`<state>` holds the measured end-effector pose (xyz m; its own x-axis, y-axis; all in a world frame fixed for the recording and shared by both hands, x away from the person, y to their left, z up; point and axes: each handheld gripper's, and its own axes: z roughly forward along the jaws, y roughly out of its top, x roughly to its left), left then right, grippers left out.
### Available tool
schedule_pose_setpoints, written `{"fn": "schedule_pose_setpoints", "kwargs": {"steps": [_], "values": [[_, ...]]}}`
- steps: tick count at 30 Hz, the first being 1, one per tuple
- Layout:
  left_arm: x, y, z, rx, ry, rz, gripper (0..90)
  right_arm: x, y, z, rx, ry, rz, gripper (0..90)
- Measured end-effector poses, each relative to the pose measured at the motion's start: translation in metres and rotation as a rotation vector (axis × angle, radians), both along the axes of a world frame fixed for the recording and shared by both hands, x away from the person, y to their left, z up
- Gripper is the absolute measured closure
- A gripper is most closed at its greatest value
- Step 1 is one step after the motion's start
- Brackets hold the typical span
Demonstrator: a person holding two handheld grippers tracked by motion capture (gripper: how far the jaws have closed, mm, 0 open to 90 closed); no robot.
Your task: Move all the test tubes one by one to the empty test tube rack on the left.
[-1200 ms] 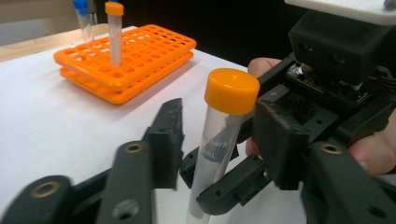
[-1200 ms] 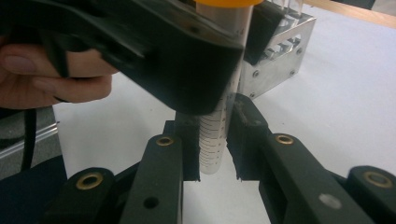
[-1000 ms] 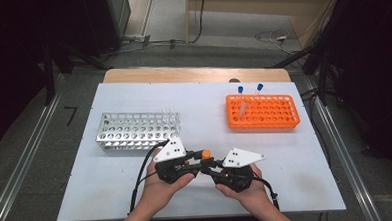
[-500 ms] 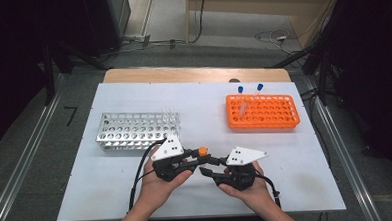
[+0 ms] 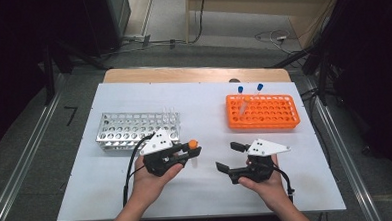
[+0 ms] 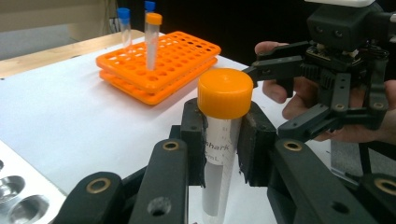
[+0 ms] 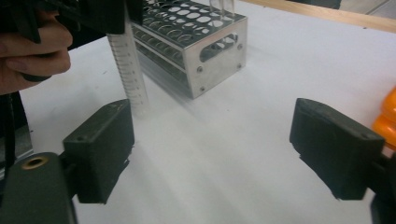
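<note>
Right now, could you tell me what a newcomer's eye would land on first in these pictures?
Probably the orange-capped tube, clamped upright in the left gripper near the table's front middle. Beside it, the right gripper holds nothing, its jaws having just been opening. Next comes the bright orange rack at the back right, carrying a few capped tubes, opposite the metal rack on the left.

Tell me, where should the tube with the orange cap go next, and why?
Probably toward the metal rack. The left gripper pinches the orange-capped tube upright just below its cap, and the right gripper has just opened its jaws with nothing between them. The rack's holes sit close beside the left hand.
</note>
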<state>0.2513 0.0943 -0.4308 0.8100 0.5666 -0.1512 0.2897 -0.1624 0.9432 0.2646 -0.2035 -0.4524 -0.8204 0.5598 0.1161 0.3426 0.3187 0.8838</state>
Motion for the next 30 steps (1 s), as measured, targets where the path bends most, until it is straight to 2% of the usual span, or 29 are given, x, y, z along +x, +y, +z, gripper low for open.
{"fn": "schedule_pose_setpoints", "kwargs": {"steps": [6,17,23,30], "values": [[0.004,0.011,0.002,0.0,-0.001,0.033,74.9,0.002,-0.017,0.003,-0.022,-0.011,-0.018,0.0],[0.011,0.03,0.012,0.0,-0.021,0.094,74.9,0.004,-0.054,0.005,-0.014,-0.025,-0.054,0.0],[0.018,0.038,0.018,-0.019,-0.036,0.139,74.8,0.005,-0.076,0.003,-0.01,-0.031,-0.095,0.0],[0.03,0.044,0.021,-0.016,-0.04,0.178,74.8,0.01,-0.105,0.003,0.001,-0.033,-0.152,0.0]]}}
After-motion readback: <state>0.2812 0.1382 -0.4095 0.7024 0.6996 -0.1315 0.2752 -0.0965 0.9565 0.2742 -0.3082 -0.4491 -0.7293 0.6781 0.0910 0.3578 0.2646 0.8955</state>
